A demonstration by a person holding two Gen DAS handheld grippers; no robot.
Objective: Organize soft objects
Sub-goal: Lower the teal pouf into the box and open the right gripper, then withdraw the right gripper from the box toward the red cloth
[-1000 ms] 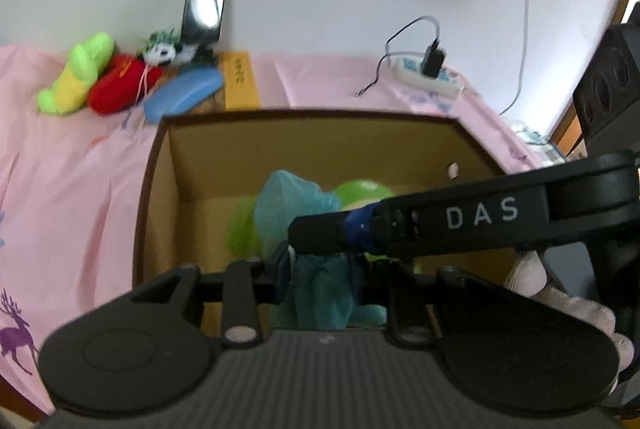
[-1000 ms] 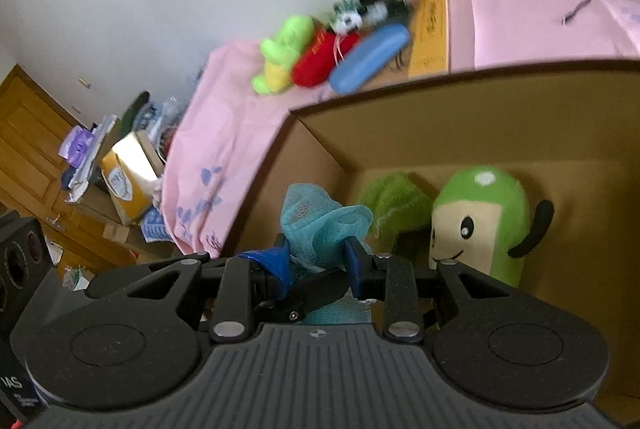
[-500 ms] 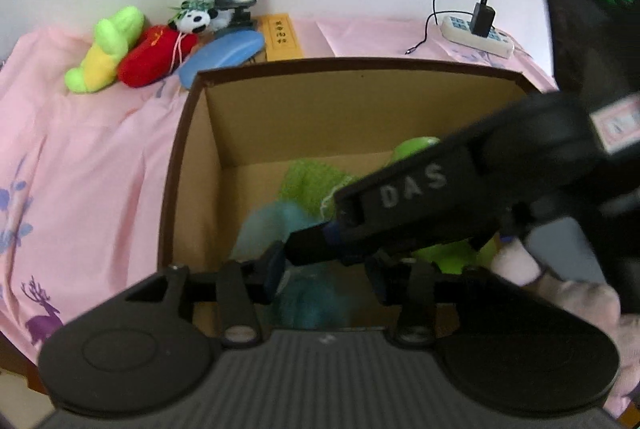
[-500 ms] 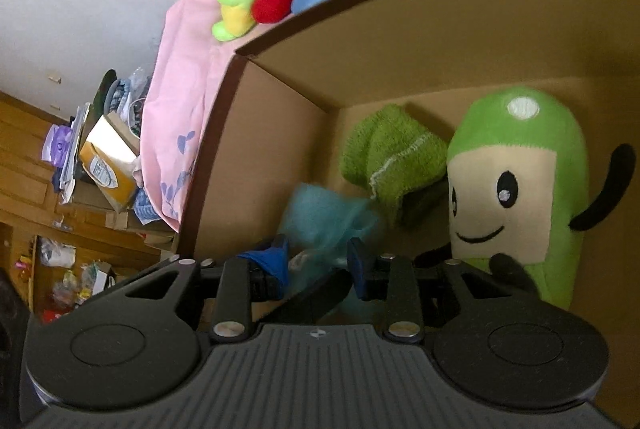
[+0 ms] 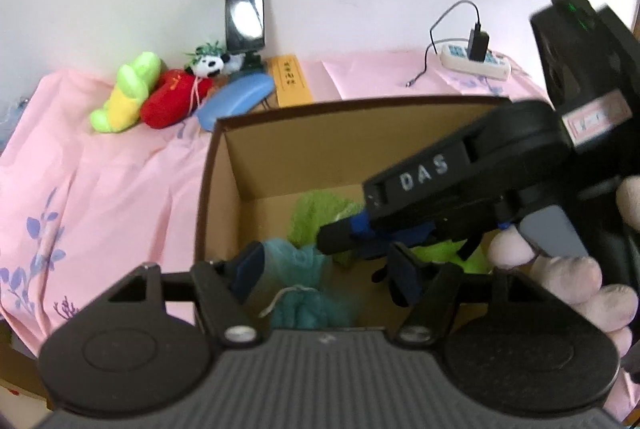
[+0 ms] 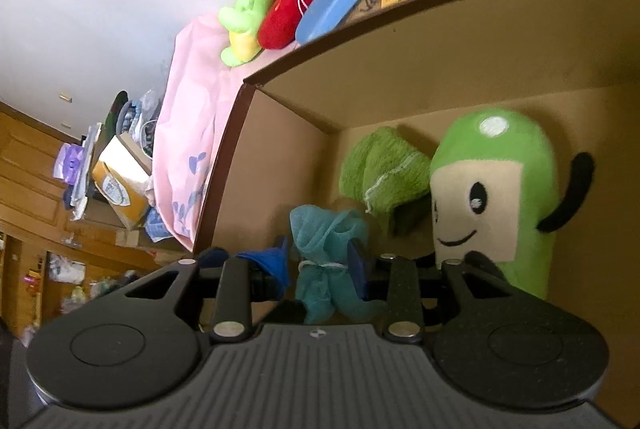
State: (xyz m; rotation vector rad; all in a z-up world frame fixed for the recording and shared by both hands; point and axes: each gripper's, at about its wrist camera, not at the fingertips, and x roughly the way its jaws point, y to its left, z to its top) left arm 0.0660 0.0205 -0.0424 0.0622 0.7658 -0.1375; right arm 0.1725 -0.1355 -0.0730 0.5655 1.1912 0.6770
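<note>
A teal cloth bundle tied with white string lies in the near left corner of the open cardboard box. My left gripper straddles it; its jaws are opening and its pads stand clear of the cloth. My right gripper reaches in from the right, open, with the teal cloth between its fingers and no firm pinch showing. A green cloth and a green plush with a face rest against the box's far wall.
On the pink cover behind the box lie a green-yellow plush, a red plush, a panda toy and a blue case. A phone leans on the wall. A power strip lies at the back right.
The teal cloth has dropped from a raised pinch to the box floor. My left jaws have spread wide. My right gripper has dipped deeper into the box.
</note>
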